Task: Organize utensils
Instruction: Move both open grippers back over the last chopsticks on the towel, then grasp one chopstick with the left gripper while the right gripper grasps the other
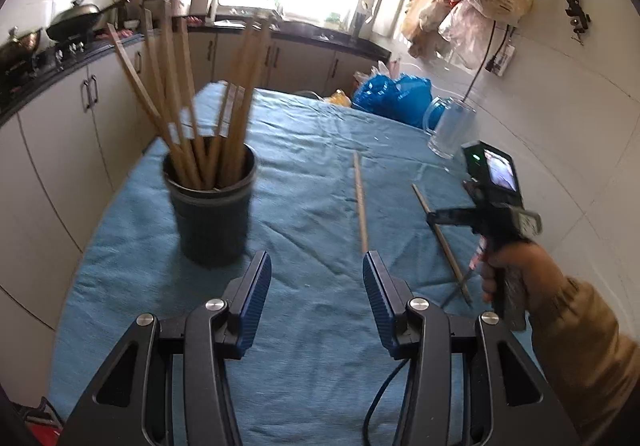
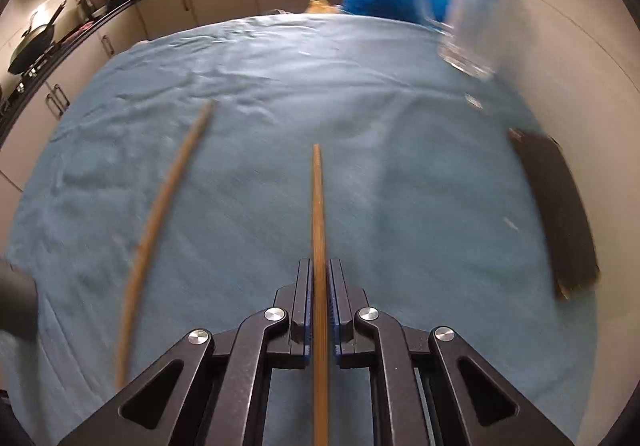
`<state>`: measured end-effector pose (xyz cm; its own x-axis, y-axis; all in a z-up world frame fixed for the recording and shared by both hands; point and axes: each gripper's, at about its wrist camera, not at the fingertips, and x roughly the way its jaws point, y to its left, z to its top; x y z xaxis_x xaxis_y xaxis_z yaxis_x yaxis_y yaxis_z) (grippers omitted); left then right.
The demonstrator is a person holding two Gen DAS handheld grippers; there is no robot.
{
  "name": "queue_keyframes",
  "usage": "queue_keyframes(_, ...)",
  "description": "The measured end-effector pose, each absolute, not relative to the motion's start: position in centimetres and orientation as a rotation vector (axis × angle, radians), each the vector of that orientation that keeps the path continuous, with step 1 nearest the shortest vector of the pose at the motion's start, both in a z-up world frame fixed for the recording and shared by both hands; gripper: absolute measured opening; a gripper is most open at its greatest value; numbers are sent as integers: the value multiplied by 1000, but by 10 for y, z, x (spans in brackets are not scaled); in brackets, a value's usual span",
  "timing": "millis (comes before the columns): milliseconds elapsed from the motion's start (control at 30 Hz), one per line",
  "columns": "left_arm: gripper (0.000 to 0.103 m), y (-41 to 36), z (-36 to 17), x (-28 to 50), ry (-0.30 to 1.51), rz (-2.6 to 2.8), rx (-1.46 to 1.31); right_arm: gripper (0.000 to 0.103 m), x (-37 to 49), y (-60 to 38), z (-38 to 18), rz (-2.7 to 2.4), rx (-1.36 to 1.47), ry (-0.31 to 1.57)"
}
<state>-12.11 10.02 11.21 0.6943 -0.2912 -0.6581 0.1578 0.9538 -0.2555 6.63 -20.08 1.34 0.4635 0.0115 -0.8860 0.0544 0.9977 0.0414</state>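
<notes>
Blue tablecloth (image 2: 248, 94); right tool (image 2: 319, 274) pinching chopstick (image 2: 317, 206); left tool (image 1: 316, 278) spread wide, empty.

glass mug (image 2: 472, 26) motion-blurred; dark flat object (image 2: 556, 214) smeared, perhaps a mat; held chopstick (image 2: 319, 226) cut off below

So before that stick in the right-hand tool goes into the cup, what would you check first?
1. Right gripper shut on the chopstick: ok.
2. Chopstick centred between the pads: ok.
3. Holder upright on the blue cloth: ok.
4. Room left in the holder among the chopsticks already in it: cannot tell.
5. Left gripper open, holding nothing: ok.
6. Loose chopstick on the cloth still to collect: not ok.
</notes>
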Motion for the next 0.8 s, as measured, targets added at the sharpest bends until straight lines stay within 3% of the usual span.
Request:
queue_keyframes(200, 45, 65, 100, -97, 853, -293, -182, 8, 24, -239, 13, -32, 125, 1050)
queue_keyframes(367, 31, 17, 80, -66, 904, -273, -91, 8, 11, -250, 11, 2, 180, 1013)
queue_keyframes(800, 30, -36, 21, 19, 1041, -198, 24, 8, 11, -261, 11, 45, 285, 1007)
